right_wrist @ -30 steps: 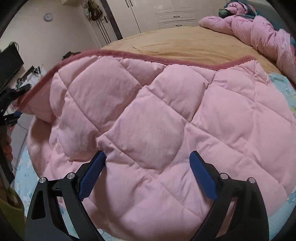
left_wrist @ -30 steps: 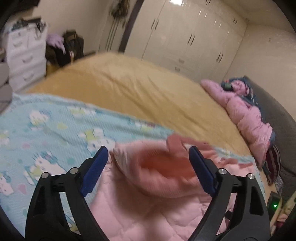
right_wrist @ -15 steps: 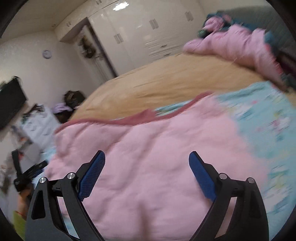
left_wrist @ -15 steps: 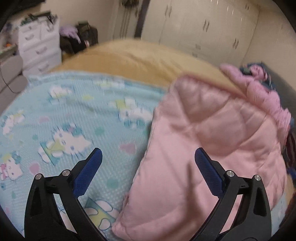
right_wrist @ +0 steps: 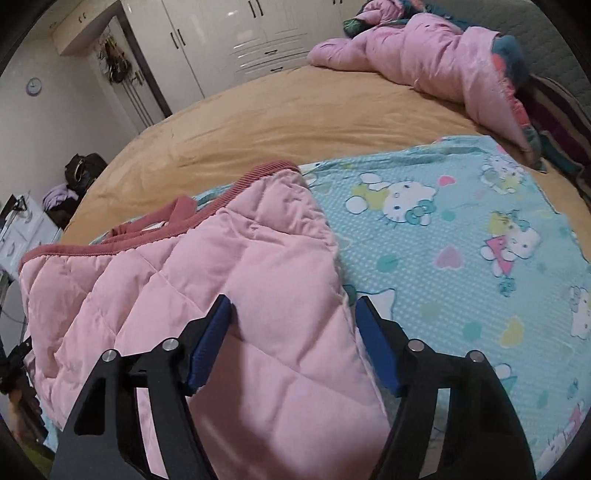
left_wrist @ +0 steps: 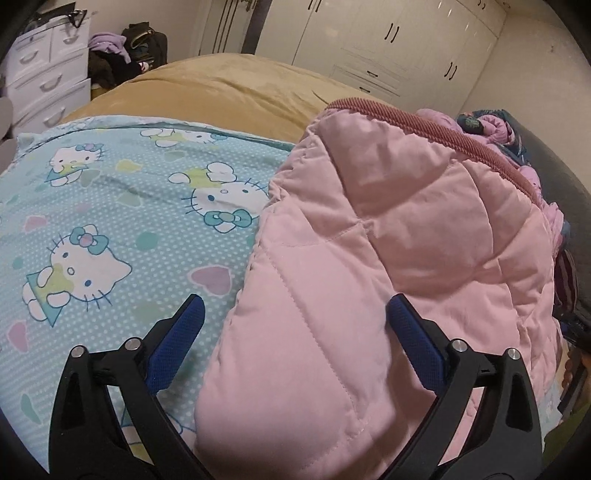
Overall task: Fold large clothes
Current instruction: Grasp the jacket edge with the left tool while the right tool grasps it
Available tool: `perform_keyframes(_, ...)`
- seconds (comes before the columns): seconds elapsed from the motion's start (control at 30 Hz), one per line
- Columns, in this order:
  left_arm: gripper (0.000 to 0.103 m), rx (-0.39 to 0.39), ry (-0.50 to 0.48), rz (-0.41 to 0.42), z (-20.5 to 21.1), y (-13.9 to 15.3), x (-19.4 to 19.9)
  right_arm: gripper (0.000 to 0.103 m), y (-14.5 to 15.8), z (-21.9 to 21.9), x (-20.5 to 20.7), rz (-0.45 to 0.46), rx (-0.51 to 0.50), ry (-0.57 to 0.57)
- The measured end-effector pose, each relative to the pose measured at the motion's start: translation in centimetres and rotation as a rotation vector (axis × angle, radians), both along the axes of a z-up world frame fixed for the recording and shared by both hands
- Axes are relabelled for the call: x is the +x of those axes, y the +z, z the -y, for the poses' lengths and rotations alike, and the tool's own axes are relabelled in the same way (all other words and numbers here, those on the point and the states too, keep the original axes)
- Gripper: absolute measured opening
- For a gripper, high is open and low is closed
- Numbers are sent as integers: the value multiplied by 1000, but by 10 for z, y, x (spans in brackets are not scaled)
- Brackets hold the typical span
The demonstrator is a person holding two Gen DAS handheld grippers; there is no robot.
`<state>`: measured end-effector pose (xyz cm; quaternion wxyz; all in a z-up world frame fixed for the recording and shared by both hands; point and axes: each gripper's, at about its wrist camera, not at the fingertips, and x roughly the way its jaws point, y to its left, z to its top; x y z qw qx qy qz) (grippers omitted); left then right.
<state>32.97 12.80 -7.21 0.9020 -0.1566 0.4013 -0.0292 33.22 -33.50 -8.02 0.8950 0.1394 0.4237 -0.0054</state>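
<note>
Jacket [right_wrist: 229, 295] now folded — ribbed hem [right_wrist: 236, 192] far-side

The pink jacket [left_wrist: 369, 258] was matt quilted cloth with ribbed trim; the cartoon sheet [right_wrist: 461, 240] was soft printed fabric; the wardrobe doors [right_wrist: 236, 33] were glossy.

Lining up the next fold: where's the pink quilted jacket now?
The pink quilted jacket lies on the Hello Kitty sheet, left in the right wrist view, right in the left wrist view, ribbed hem toward the wardrobes.
</note>
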Motion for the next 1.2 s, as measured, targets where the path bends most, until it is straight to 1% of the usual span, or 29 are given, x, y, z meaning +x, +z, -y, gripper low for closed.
perform_keyframes(0.03, 70, -24, -7, 11, 0, 1, 0, 64, -2, -2, 0, 0, 2, 5)
perform_keyframes(0.07, 62, -43, -9, 26, 0, 3, 0, 60, -1, -5, 0, 6, 10, 12)
perform_keyframes(0.1, 50, -52, -8, 40, 0, 6, -1, 54, -2, -7, -2, 22, 7, 19)
perform_keyframes(0.13, 46, -40, -6, 50, 2, 8, -1, 50, -4, -9, -4, 33, -7, 26)
perform_keyframes(0.17, 35, -31, -8, 56, 3, 10, -1, 47, -5, -9, -4, 39, -19, 34)
perform_keyframes(0.2, 26, -22, -11, 69, 4, 12, -1, 40, -8, -9, -3, 46, -36, 41)
perform_keyframes(0.23, 21, -19, -12, 77, 4, 14, -2, 32, -9, -10, -5, 53, -48, 40)
perform_keyframes(0.27, 19, -20, -15, 87, 4, 17, -3, 27, -8, -10, -4, 65, -53, 43)
perform_keyframes(0.3, 16, -16, -15, 107, 4, 22, -5, 19, -3, -11, -8, 89, -62, 48)
perform_keyframes(0.4, 13, -10, -7, 184, 5, 47, -13, 17, 22, -12, -23, 171, -77, 34)
perform_keyframes(0.47, 13, 1, -10, 243, 7, 66, -20, 16, 46, -8, -34, 246, -49, 29)
perform_keyframes(0.53, 13, 12, -8, 281, 9, 79, -22, 15, 67, -3, -39, 309, -17, 28)
perform_keyframes(0.63, 13, 11, 10, 328, 9, 92, -23, 15, 93, -2, -36, 378, 4, 32)
perform_keyframes(0.7, 13, 15, 23, 344, 7, 96, -18, 15, 103, -5, -26, 395, -19, 34)
perform_keyframes(0.8, 13, 17, 30, 362, 4, 97, -12, 15, 104, -5, -11, 398, -36, 22)
perform_keyframes(0.9, 13, 16, 29, 355, 2, 91, -5, 15, 93, 0, 3, 393, -10, 11)
perform_keyframes(0.97, 13, 28, 31, 344, 1, 84, -2, 15, 84, 2, 12, 378, 0, -1)
perform_keyframes(1.07, 13, 27, 37, 319, -1, 75, 4, 15, 73, 5, 18, 368, 21, -23)
perform_keyframes(1.2, 13, 23, 38, 295, -5, 65, 10, 15, 61, 8, 23, 347, 24, -44)
